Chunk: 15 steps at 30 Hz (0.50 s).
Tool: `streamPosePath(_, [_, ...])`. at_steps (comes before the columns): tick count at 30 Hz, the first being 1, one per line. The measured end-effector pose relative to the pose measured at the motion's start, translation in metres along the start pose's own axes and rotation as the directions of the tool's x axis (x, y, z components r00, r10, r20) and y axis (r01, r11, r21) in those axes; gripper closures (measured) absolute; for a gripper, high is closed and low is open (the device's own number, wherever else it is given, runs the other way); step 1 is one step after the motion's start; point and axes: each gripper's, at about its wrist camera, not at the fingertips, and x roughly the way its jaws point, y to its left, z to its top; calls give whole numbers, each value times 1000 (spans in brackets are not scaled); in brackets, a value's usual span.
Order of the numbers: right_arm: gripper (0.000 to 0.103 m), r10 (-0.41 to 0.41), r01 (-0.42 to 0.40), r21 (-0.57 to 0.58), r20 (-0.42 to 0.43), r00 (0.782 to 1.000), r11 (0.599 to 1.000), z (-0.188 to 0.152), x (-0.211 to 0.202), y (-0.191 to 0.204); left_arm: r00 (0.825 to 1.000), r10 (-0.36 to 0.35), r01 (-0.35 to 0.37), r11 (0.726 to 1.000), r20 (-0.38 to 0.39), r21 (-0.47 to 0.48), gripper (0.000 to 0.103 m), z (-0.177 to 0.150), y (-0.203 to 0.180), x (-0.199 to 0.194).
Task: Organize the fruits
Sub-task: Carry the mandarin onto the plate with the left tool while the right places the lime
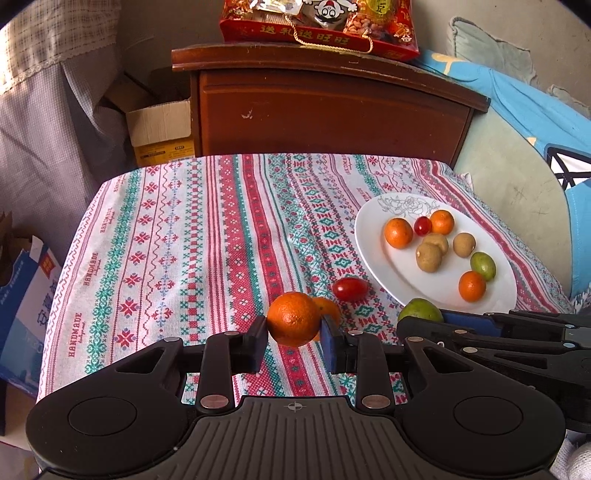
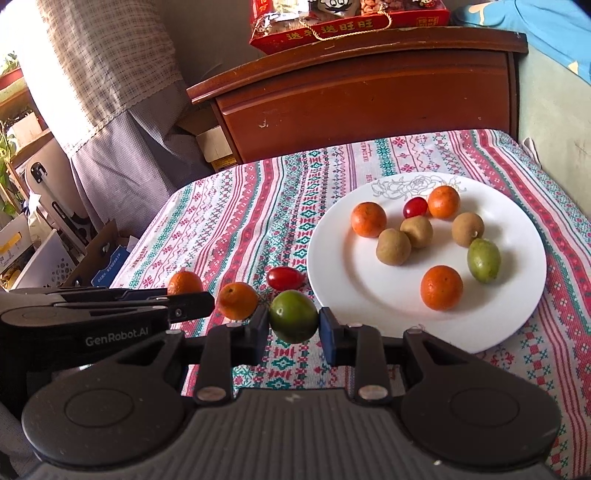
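— Grippers, both gripping fruit above the patterned tablecloth (image 1: 207, 236). Left gripper (image 1: 293, 332) clamping an orange (image 1: 293, 318) between its pads, jaws nearly closed on it.

— And gripping what on the other side?

— Right gripper (image 2: 293, 326) pinching a green fruit (image 2: 293, 315), jaws pressing in on both of its sides.

— Lying where, the loose pieces?

— Sitting just beyond the right jaws, a red cherry tomato (image 2: 284, 277); just left of them, a second orange (image 2: 237, 300), resting on the cloth between the two grippers.

— And the plate?

— Sitting ahead and right of both sets of jaws, a white plate (image 2: 509, 302) carrying three oranges, three brownish fruits, one green fruit and one small tomato. Standing well beyond the jaws, a wooden cabinet (image 1: 332, 110) bearing a red gift bag (image 1: 317, 33).
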Motion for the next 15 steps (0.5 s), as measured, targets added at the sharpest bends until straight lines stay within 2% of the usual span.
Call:
streamPosePath(8, [73, -38, 35, 48, 69, 997, 998, 24, -20, -20, 995, -80, 80, 997, 55, 0, 75, 21, -16, -5])
streamPosePath(15, [73, -88, 82, 77, 76, 993, 994, 49, -32, -56, 984, -163, 163, 987, 66, 12, 75, 31, -35, -4])
